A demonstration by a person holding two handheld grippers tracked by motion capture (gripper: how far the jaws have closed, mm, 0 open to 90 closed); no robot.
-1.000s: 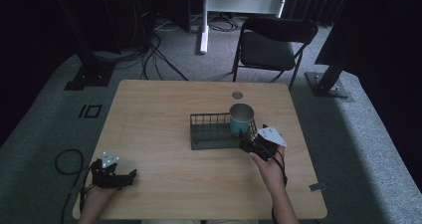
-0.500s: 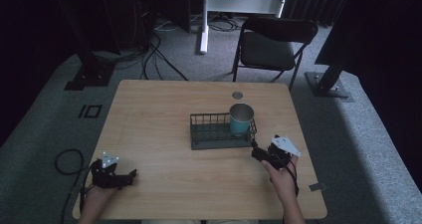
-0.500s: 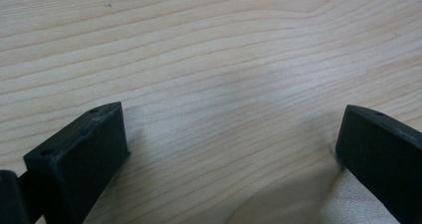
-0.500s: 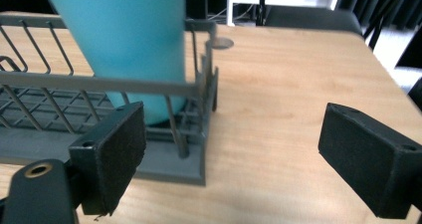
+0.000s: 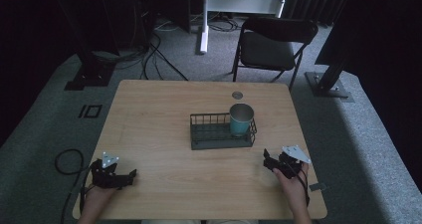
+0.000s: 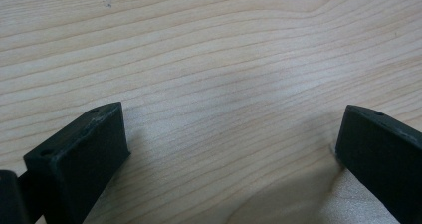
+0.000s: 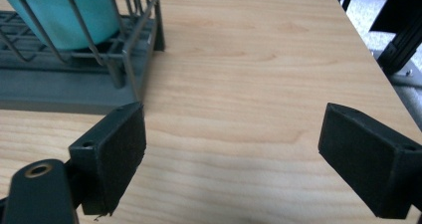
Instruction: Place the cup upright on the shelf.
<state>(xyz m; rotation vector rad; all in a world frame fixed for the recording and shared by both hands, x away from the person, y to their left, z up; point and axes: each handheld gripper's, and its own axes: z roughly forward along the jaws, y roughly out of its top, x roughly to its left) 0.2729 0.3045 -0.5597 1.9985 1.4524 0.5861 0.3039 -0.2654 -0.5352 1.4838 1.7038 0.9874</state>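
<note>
I judge the teal metal cup (image 5: pixel 241 119), upright in the dark wire rack (image 5: pixel 213 138), light, rigid and slippery; grip its rim. Right gripper (image 5: pixel 272 163) sits near-right of it, left gripper (image 5: pixel 128 176) near-left; both jaws gape wide, empty.

Cup (image 5: pixel 241 118) stands in rack's (image 5: pixel 214 139) right end.

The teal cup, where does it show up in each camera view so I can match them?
High view: teal cup stands in the right end of the wire rack, mid-table.
Left gripper view: bare table wood between the jaws.
Right gripper view: cup top left, behind the rack's wires.
Shared landmark: the wire rack's right end.
</note>
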